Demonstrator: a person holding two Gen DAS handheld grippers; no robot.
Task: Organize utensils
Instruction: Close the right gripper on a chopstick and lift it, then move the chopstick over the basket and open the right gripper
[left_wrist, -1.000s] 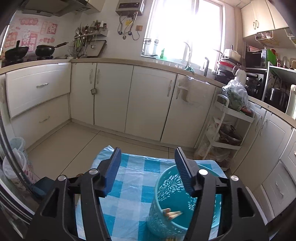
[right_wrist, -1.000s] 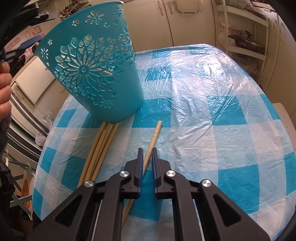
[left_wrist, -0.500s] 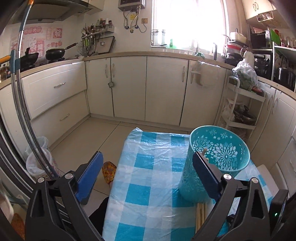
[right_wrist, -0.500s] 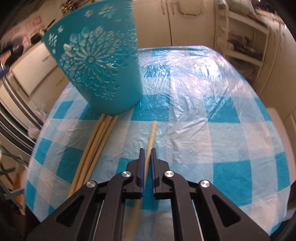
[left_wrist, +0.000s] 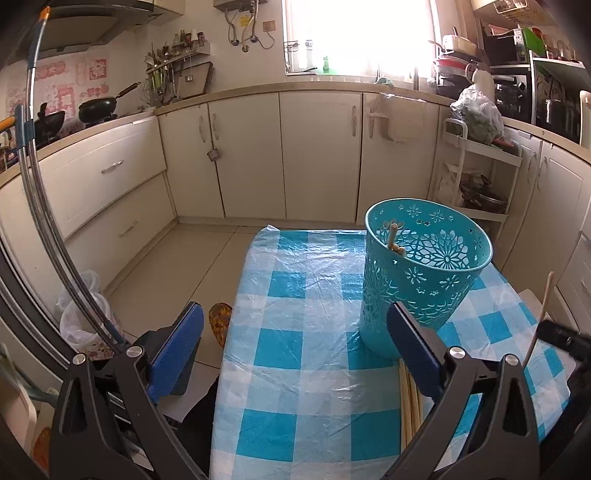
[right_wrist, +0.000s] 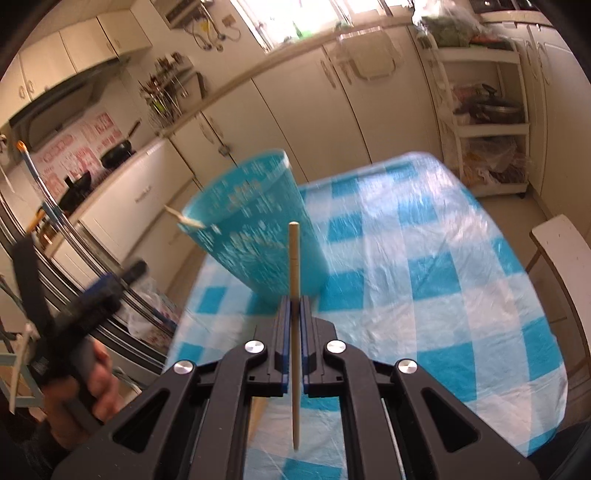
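Left gripper (left_wrist: 295, 343) jaws wide apart, nothing between them, near edge of checked table (left_wrist: 295, 424); they have just been opening; right gripper (right_wrist: 294, 314) clamped on one chopstick (right_wrist: 294, 258), held upright clear of the cloth. Judgement: carry it above the teal basket (left_wrist: 424, 280) rim, tip down, then release. Loose chopsticks (left_wrist: 408, 398) lie at basket's near foot; two already inside. White shelf rack (left_wrist: 476, 177) far right, well apart.
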